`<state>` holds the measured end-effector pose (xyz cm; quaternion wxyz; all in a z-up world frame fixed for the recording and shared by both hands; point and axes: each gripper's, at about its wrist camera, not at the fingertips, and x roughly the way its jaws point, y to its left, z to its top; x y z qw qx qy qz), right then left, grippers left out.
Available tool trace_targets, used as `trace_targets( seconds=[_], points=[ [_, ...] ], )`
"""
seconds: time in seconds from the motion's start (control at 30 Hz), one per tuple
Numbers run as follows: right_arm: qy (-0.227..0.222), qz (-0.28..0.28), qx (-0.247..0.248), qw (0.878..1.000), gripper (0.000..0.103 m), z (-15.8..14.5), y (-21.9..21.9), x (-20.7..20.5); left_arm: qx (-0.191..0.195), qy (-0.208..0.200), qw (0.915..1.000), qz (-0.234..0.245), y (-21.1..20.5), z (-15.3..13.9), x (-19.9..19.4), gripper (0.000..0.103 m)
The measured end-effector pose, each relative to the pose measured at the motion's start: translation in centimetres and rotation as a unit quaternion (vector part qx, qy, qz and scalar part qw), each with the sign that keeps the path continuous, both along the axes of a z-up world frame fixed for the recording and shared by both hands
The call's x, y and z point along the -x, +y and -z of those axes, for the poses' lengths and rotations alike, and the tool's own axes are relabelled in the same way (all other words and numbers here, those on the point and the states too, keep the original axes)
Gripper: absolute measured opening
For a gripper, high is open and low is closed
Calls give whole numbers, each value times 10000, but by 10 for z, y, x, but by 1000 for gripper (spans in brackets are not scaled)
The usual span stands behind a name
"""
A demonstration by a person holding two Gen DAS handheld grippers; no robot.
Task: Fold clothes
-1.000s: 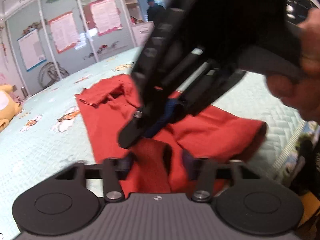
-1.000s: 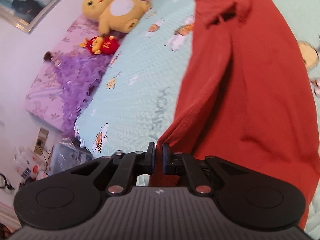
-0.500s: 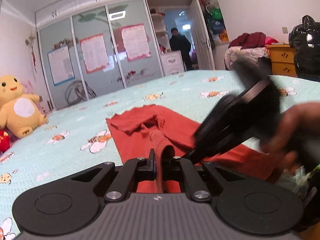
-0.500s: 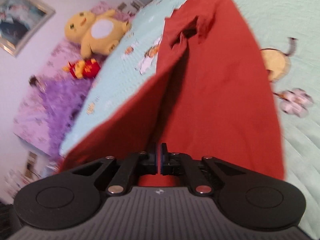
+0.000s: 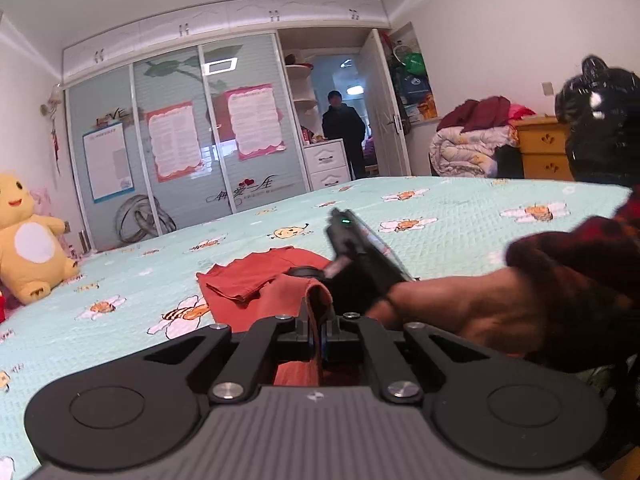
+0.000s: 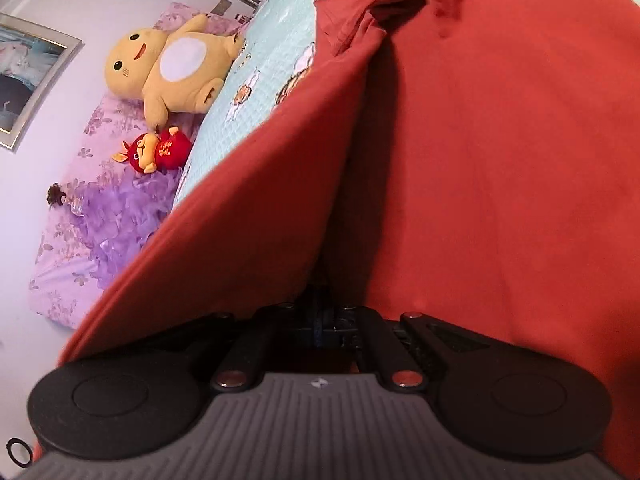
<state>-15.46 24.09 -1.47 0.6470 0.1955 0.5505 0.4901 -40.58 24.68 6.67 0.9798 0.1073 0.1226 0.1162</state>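
The left gripper point(image 5: 318, 330) is pinching a raised ridge of the red garment point(image 5: 256, 280) between closed fingers, while the rest of the cloth is lying on the pale green bedspread point(image 5: 460, 208) toward twelve o'clock in the left wrist view. The right gripper point(image 6: 326, 326) is sitting under a tent of the same red garment point(image 6: 500, 140); its jaws are in shadow, though they appear to be closed on the fabric edge, since the cloth is rising straight from between them. In the left wrist view that gripper and the hand point(image 5: 460, 308) holding it are at about three o'clock, just beside the left one.

Judging from this, a near edge is being lifted by both tools for a fold. To do it well, both grips should be travelling level and together toward twelve o'clock, keeping the edge taut so the crease falls straight, and lowering before letting go.

The garment is a soft, matte knit that is draping in long smooth folds and sagging between the grips; a sleeve or hem is lying doubled at the far end. The bedspread is quilted in a fine waffle texture with bee and flower prints, so it may be dragging slightly on the cloth. A plump yellow plush toy point(image 6: 172, 68) is resting at ten o'clock in the right wrist view.
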Motion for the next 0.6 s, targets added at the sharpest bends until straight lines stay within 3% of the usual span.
trace_targets(
  seconds=[0.2,0.43,0.6],
  points=[
    [374,139,-300,9988,0,12,24,-12,-184,106,9998,-4,-3,-1,-1,3],
    [444,-98,-347,9984,0,11,5,-5,-215,34,9997,76,-4,-2,1,3],
    [544,283,-394,9973,0,14,10,-16,-228,-15,9997,117,-4,-1,2,3]
  ],
)
